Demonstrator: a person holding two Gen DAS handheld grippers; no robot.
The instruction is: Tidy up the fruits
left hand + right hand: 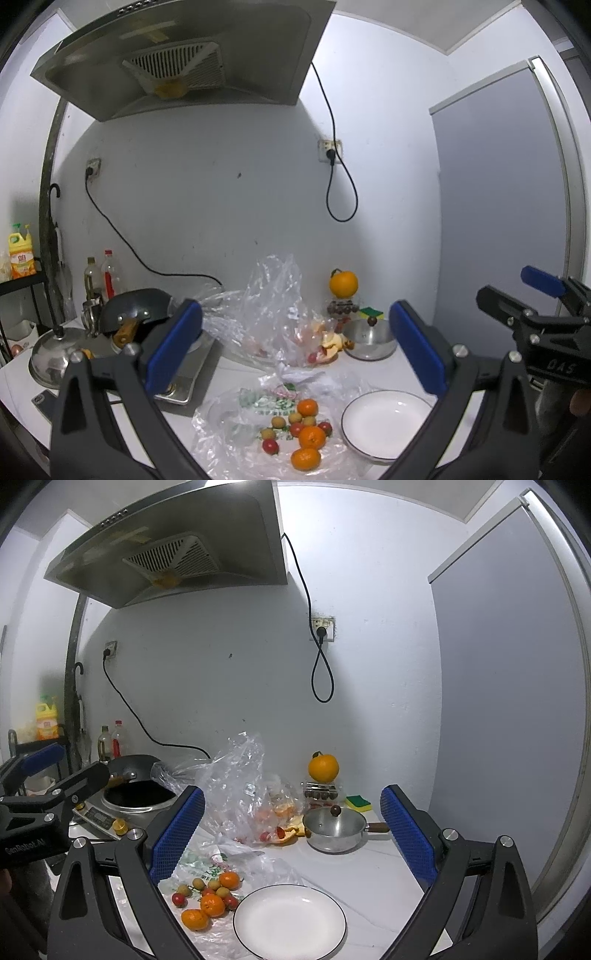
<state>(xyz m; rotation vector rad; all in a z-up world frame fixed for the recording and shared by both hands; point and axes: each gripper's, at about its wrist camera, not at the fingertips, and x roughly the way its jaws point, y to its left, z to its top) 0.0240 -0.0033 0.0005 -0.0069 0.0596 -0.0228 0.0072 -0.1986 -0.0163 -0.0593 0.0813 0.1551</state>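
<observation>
A heap of small fruit lies on a flattened plastic bag (236, 417) (199, 864): mandarins (312, 437) (212, 904), red cherry tomatoes (270, 446) (178, 899) and pale longans (277, 421) (198, 883). Beside the heap, to its right, sits an empty white plate (384, 424) (290, 921). My left gripper (295, 343) hangs open above the fruit and plate. Open as well, my right gripper (291, 819) hovers over the plate. Neither holds anything. Each gripper shows at the edge of the other's view.
A crumpled clear bag (269, 314) (240, 786) with peels lies behind. A steel pot (369, 338) (334, 829), a large orange (343, 283) (324, 768) and a sponge (358, 802) stand by the wall. A wok (136, 308) (138, 794) on a cooker is at left.
</observation>
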